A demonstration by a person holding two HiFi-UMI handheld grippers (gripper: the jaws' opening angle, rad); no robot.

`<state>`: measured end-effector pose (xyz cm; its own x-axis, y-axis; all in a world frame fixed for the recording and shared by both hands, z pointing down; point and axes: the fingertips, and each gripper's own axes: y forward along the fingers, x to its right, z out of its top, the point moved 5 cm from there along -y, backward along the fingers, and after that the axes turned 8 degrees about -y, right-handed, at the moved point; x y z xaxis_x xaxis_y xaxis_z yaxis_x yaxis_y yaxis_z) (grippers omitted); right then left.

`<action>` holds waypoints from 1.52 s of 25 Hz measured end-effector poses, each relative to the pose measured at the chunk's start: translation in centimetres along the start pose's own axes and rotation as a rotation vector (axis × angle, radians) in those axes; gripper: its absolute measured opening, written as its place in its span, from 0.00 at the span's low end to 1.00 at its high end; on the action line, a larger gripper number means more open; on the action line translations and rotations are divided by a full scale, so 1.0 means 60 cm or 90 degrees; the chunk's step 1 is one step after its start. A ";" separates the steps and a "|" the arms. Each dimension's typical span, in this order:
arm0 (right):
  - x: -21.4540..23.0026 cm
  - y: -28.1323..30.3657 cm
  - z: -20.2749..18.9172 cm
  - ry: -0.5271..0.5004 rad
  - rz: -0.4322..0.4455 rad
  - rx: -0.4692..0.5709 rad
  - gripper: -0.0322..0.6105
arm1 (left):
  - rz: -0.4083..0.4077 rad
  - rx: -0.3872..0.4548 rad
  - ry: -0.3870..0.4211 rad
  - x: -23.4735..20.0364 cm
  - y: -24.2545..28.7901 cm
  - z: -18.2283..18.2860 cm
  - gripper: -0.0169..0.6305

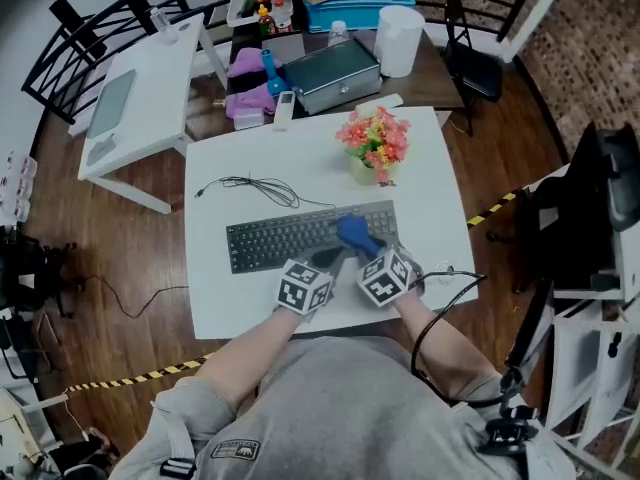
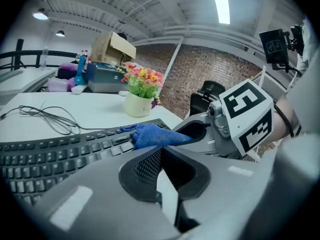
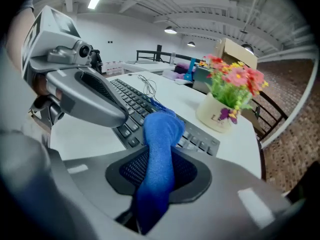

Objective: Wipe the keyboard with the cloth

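The right gripper (image 3: 159, 159) has its jaws pinching the blue cloth (image 3: 161, 129), which hides keyboard (image 1: 280, 240) keys toward three o'clock. The left gripper (image 2: 161, 156) has its jaws pressed together.

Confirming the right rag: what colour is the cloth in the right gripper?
Plain blue; the cloth shows best in the right gripper view.

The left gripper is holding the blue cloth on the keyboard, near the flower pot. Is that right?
Not the left: the right gripper holds the blue cloth on the keyboard, near the flower pot. The right gripper view shows the cloth clamped between its jaws; the left gripper holds nothing.
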<state>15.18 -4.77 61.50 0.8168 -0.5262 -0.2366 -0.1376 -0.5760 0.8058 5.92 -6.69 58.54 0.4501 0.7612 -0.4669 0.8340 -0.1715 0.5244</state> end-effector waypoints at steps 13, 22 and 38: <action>0.089 -0.034 -0.079 0.023 -0.021 0.001 0.22 | -0.031 -0.016 0.022 0.067 0.092 0.029 0.01; 0.146 0.010 -0.011 -0.044 0.001 0.027 0.22 | 0.009 0.019 -0.010 0.030 0.098 0.080 0.01; 0.106 -0.003 -0.036 -0.036 0.023 0.009 0.22 | -0.010 -0.005 -0.022 0.037 0.094 0.057 0.01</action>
<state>21.57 -6.68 61.02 0.7781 -0.5814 -0.2377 -0.1750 -0.5642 0.8069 12.68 -8.12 58.03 0.4479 0.7418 -0.4991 0.8384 -0.1546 0.5227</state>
